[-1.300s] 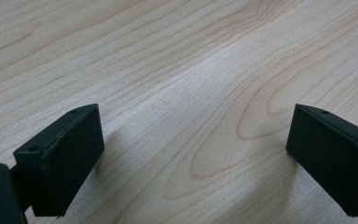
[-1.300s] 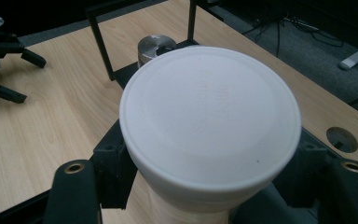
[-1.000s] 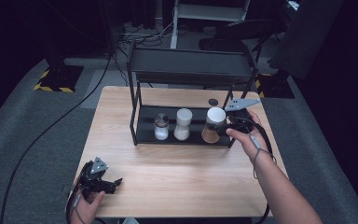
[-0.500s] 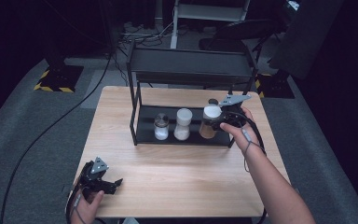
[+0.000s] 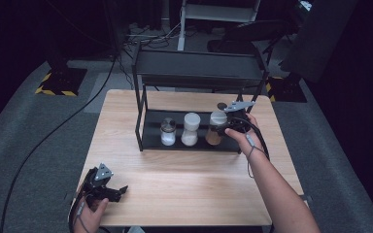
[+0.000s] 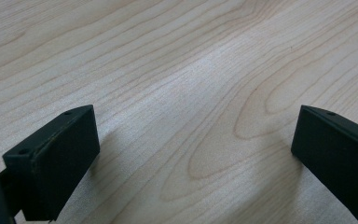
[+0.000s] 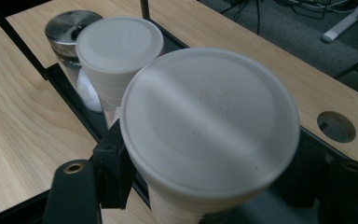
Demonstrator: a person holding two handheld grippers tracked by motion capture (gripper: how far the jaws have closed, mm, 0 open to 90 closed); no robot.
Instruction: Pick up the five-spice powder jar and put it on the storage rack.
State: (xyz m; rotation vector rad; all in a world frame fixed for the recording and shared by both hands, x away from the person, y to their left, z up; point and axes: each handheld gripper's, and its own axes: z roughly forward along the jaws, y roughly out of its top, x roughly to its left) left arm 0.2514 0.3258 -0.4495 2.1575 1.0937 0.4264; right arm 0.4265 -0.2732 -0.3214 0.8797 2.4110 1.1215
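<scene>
A jar with a white lid and brown contents [image 5: 217, 127] stands at the right end of the black rack's lower shelf [image 5: 151, 130]. My right gripper [image 5: 226, 127] is shut on it, one jaw on each side just under the lid [image 7: 209, 121]. To its left stand a second white-lidded jar [image 5: 191, 128] [image 7: 119, 46] with white contents and a metal-capped shaker [image 5: 167, 132] [image 7: 72, 25]. My left gripper [image 5: 114, 191] rests low over the table's near left corner, open, with bare wood between its jaws [image 6: 191, 158].
The rack's top shelf [image 5: 199, 68] overhangs the jars, with thin black posts at its corners. A round cable hole [image 7: 336, 126] sits in the wooden table [image 5: 184, 179] behind the rack. Dark floor and cables surround the table.
My right gripper has carried the brown jar left and slightly away from the person, bringing it onto the lower shelf beside the white jar. The left gripper has stayed put.
</scene>
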